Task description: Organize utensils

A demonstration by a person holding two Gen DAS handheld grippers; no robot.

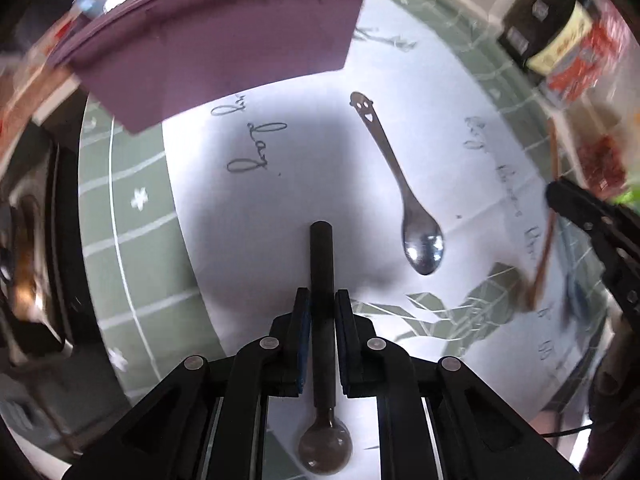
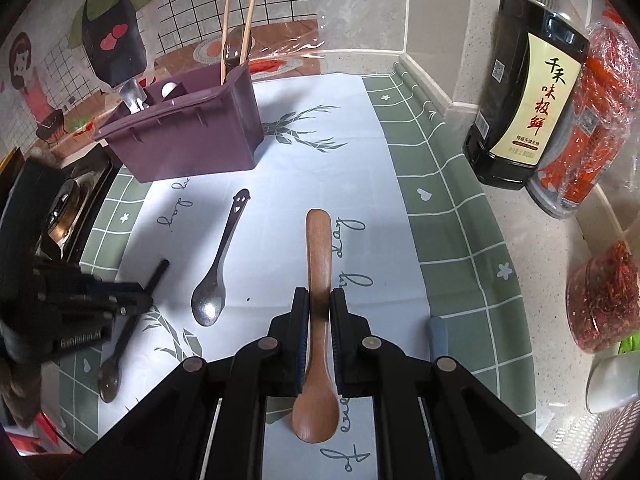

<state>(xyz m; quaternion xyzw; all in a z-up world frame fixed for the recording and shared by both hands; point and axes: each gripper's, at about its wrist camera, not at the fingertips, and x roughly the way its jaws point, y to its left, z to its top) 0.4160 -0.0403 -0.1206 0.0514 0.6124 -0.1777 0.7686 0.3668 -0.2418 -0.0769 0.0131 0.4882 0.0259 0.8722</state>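
My left gripper [image 1: 322, 300] is shut on a black-handled spoon [image 1: 321, 256], whose handle points forward and whose bowl hangs under the fingers. My right gripper [image 2: 319, 300] is shut on a wooden spoon [image 2: 319, 248], handle forward, bowl toward the camera. A steel spoon [image 2: 216, 268] with a smiling face cut in its handle lies on the white cloth [image 2: 280, 184] between the two grippers; in the left wrist view the same steel spoon [image 1: 404, 192] lies right of my fingers. The purple utensil holder [image 2: 188, 136] stands beyond, with chopsticks [image 2: 236, 36] and other utensils in it.
A dark sauce bottle [image 2: 524, 92] and red packaged goods [image 2: 588, 120] stand at the right by the wall. A jar of red flakes [image 2: 600, 300] sits nearer. A stove burner [image 2: 60, 216] lies at the left edge of the cloth.
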